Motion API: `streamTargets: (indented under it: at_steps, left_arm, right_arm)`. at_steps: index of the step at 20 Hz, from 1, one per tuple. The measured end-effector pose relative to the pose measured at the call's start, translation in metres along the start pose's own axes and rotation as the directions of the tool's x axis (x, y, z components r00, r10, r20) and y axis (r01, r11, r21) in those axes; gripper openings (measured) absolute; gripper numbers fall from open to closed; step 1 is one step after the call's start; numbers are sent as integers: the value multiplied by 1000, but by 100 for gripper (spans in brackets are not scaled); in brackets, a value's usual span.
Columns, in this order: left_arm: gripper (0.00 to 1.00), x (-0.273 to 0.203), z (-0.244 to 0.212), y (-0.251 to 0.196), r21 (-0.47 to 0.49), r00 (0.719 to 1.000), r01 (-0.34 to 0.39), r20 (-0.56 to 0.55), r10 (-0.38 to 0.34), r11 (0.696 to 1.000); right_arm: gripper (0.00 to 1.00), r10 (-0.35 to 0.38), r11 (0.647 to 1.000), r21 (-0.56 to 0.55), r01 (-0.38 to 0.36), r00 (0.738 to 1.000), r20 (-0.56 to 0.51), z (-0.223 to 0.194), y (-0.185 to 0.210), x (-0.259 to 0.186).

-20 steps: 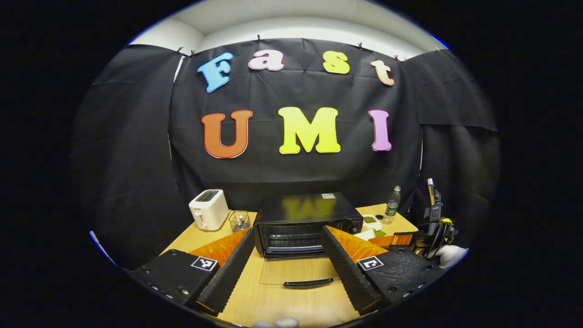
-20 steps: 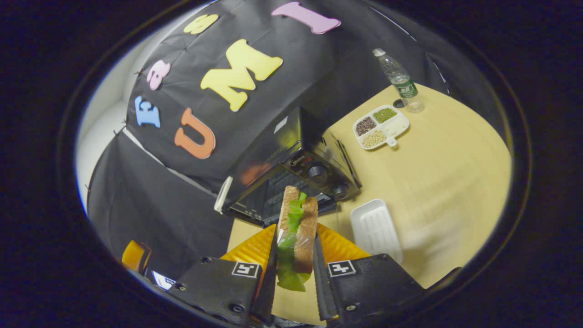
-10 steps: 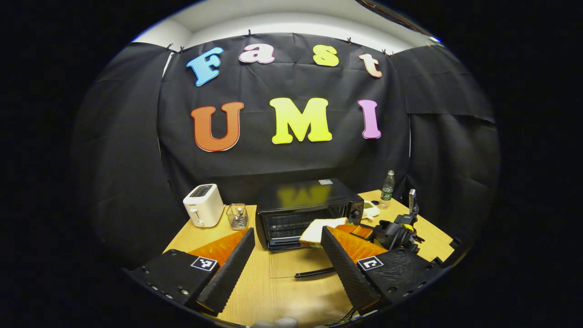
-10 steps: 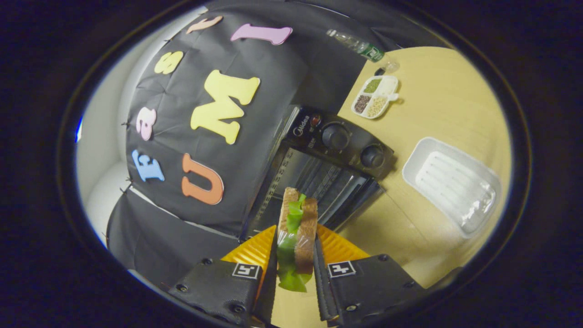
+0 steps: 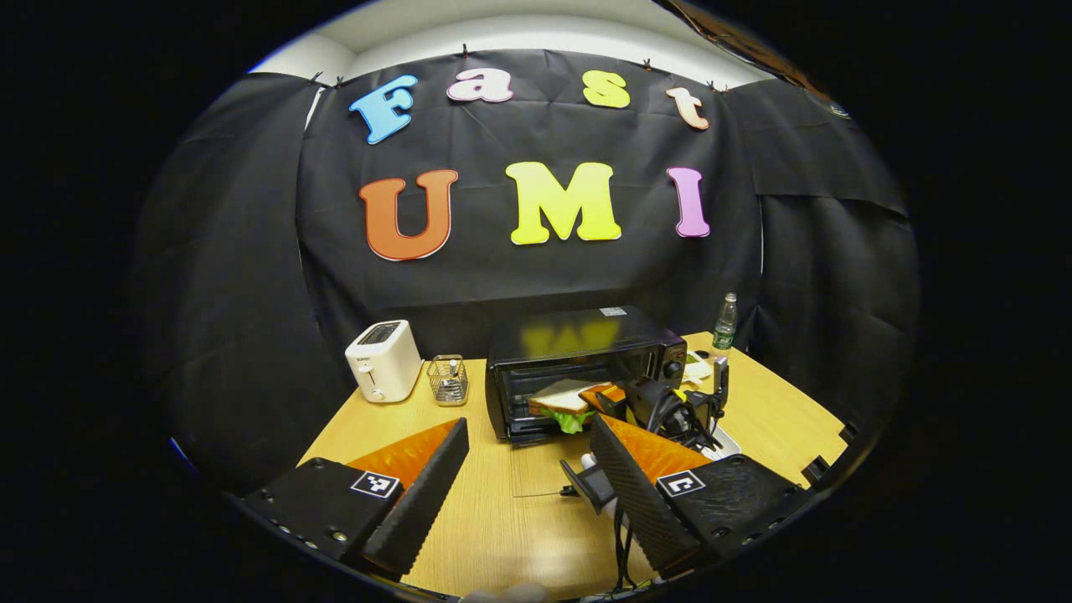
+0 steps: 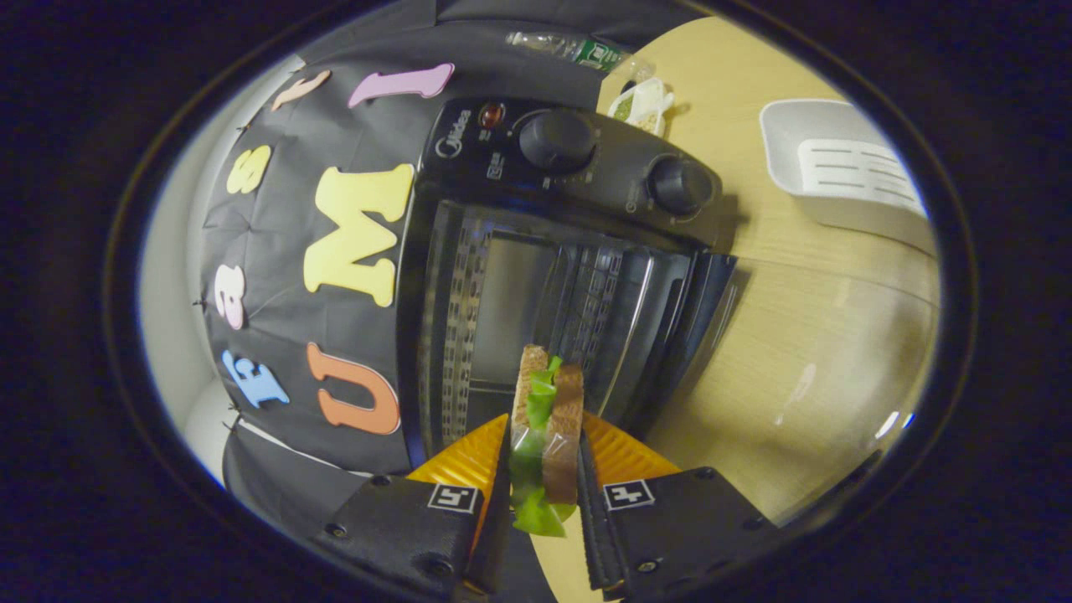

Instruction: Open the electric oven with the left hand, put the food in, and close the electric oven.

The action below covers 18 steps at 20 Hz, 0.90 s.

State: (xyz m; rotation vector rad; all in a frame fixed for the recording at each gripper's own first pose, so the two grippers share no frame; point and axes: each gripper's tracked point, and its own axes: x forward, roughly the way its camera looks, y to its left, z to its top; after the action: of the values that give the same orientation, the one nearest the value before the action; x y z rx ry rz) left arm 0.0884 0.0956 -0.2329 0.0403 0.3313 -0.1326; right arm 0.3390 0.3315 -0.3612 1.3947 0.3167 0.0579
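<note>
At the oven's (image 6: 536, 276) open mouth, the right gripper (image 6: 544, 502) clamped the sandwich (image 6: 544, 427) edge-on; the left gripper (image 5: 528, 494) hung with fingers apart over the bench (image 5: 494, 536), holding nothing.

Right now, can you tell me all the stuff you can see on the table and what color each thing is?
black electric oven: one, black, middle of the table, glass door folded down flat.
sandwich of bread and green lettuce: one, brown and green, at the oven's mouth, pinched in the right gripper.
white toaster: one, white, left of the oven.
small wire basket: one, silver, between toaster and oven.
clear plastic bottle: one, clear with green label, right rear.
white divided dish: one, white, holds grains, near the bottle.
white ridged tray: one, white, right of the oven.
wooden table: one, light wood.
left gripper: black and orange, open, hangs before the door.
right gripper: black and orange, shut on the sandwich.
</note>
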Motion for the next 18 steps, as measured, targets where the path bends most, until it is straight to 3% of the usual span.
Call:
streamTargets:
  at_steps: [7,12,14,15,16,18]
  left_arm:
    - [96,1,-2,12,-33,1000,-13,-4,13,999]
    - [96,4,-5,8,-51,1000,-13,-7,12,999]
    - [96,6,-8,8,-58,1000,-13,-17,12,998]
    - [96,6,-8,9,-63,1000,-17,-12,16,998]
    - [96,6,-9,9,-69,1000,-19,-12,18,997]
    - [96,6,-9,10,-72,1000,-23,-11,23,997]
  right_arm:
    - [37,-30,999,-42,32,998,54,14,-6,37]
    - [47,-73,971,-222,88,995,73,16,-16,43]
    - [53,-98,932,-343,119,992,78,17,-18,43]
    - [63,-108,904,-407,132,991,81,18,-17,43]
    - [68,-120,869,-471,150,988,93,21,-16,43]
    - [87,-156,774,-601,199,980,123,29,-18,43]
